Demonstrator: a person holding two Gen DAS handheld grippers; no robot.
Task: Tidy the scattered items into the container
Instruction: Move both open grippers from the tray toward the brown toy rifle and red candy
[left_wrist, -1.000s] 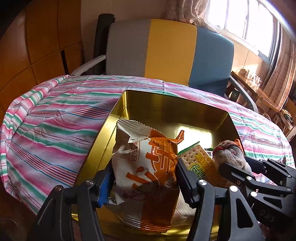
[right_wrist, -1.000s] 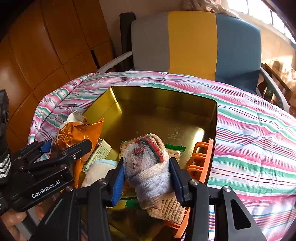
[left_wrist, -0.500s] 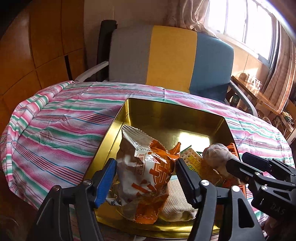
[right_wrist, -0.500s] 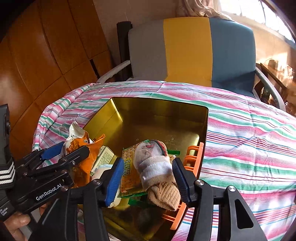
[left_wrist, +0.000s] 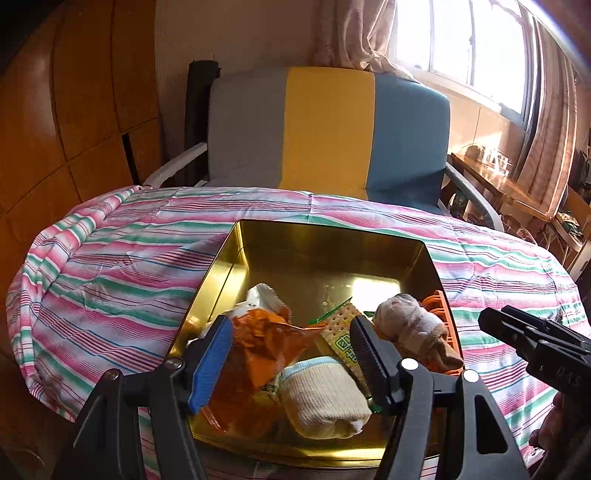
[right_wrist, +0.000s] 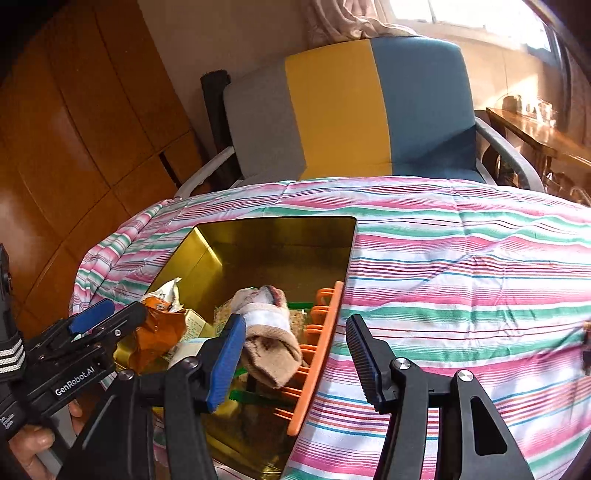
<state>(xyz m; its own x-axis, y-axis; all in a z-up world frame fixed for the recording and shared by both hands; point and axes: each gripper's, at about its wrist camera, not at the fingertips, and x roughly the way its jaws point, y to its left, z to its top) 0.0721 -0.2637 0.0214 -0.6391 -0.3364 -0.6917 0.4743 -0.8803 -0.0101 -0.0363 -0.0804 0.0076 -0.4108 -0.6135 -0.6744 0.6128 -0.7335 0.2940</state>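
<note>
A gold tin box (left_wrist: 258, 258) (right_wrist: 273, 236) sits on the striped tablecloth. In it lie an orange snack bag (left_wrist: 266, 347) (right_wrist: 157, 328), a cracker pack (left_wrist: 343, 336), a cream rolled sock (left_wrist: 321, 398), a pink-brown rolled sock (left_wrist: 413, 328) (right_wrist: 269, 332) and an orange comb (left_wrist: 439, 314) (right_wrist: 317, 350) leaning on the right wall. My left gripper (left_wrist: 291, 358) is open and empty, just above the bag. My right gripper (right_wrist: 295, 362) is open and empty, over the box's right edge.
The striped cloth (left_wrist: 110, 280) (right_wrist: 461, 280) covers the round table around the box. A grey, yellow and blue armchair (left_wrist: 325, 129) stands behind the table. A wooden side table (left_wrist: 495, 184) stands at the right by the window.
Both grippers let go of their loads and drew back. The snack bag and the pink-brown sock now lie in the box.
</note>
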